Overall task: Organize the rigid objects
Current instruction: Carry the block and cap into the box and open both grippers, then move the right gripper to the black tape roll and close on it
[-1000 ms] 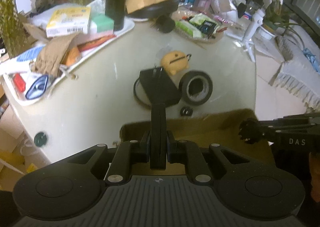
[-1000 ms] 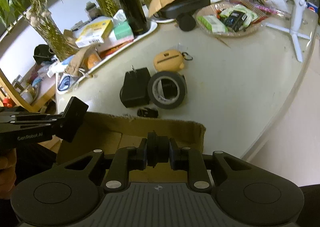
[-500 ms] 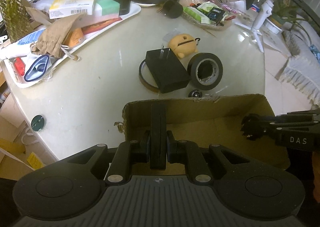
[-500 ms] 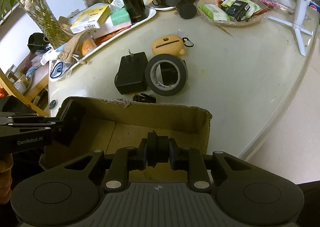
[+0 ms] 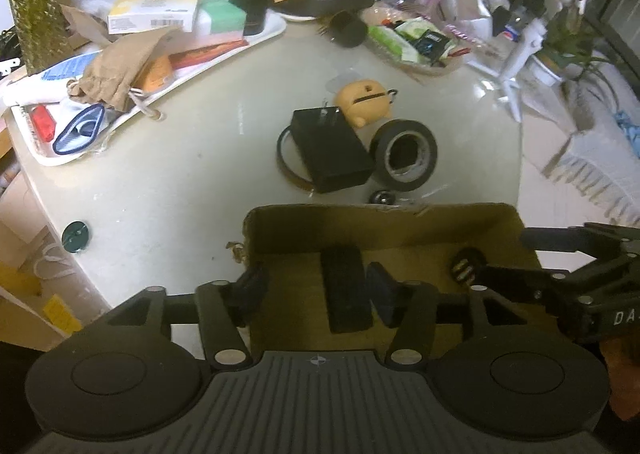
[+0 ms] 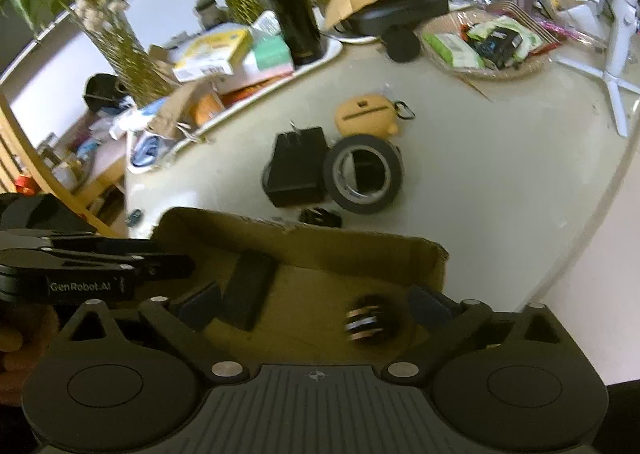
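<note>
We hold both grippers over a cardboard box (image 5: 400, 222) at the counter's (image 5: 200, 174) near edge. The left gripper (image 5: 316, 290), labelled "GenRobot.AI", and the right gripper (image 6: 316, 306), labelled "DAS", have their fingers spread wide, empty. Inside the box lie a black block (image 5: 346, 290) and a small round part (image 6: 370, 320).

A rough brown cardboard box (image 5: 384, 222) sits on the glossy, smooth table (image 5: 192, 174) beside matt black tape (image 5: 404, 155).

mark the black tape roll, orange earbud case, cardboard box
black tape roll (image 5: 404, 155): left wrist view, on its front rim.
orange earbud case (image 5: 363, 102): left wrist view, on its top face.
cardboard box (image 6: 360, 254): right wrist view, on its far wall.
</note>
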Available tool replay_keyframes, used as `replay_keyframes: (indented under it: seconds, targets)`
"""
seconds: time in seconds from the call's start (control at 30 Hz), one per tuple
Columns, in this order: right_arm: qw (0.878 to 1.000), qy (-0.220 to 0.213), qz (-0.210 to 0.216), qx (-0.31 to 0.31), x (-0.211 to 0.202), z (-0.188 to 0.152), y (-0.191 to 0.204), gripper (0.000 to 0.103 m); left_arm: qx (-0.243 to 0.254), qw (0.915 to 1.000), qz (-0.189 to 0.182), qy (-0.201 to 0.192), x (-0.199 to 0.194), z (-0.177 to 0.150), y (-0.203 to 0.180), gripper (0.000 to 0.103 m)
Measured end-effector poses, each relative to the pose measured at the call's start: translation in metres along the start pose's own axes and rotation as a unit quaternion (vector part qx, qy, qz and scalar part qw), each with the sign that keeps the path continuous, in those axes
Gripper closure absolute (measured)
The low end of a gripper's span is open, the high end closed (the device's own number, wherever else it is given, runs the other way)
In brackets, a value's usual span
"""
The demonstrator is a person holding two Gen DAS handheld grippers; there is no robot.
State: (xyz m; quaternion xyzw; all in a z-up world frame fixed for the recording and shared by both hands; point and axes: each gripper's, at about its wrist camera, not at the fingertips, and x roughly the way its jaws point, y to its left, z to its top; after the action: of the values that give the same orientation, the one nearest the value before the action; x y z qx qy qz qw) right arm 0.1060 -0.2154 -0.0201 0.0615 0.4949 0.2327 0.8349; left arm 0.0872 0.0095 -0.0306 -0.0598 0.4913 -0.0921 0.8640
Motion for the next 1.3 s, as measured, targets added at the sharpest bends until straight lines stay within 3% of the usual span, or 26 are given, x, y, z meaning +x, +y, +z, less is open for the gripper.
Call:
replay_keyframes:
  seconds: [0.23, 0.7, 1.3]
  targets:
    - [1.000, -0.010, 0.002, 0.001, -0.011, 0.000, 0.001, 0.000, 0.012, 0.9997, -0.004, -0.019, -0.013, -0.004, -0.004, 0.035]
    - [0.999, -0.028, -0.017, 0.003, -0.033, 0.001, 0.000, 0.000, 0.006, 0.9981, 0.004, -0.061, -0.040, 0.002, -0.004, 0.034]
    - [0.997, -0.040, -0.064, 0.006, -0.038, 0.012, -0.016, 0.000, -0.004, 0.9971, 0.014, -0.075, -0.038, 0.013, 0.004, 0.034]
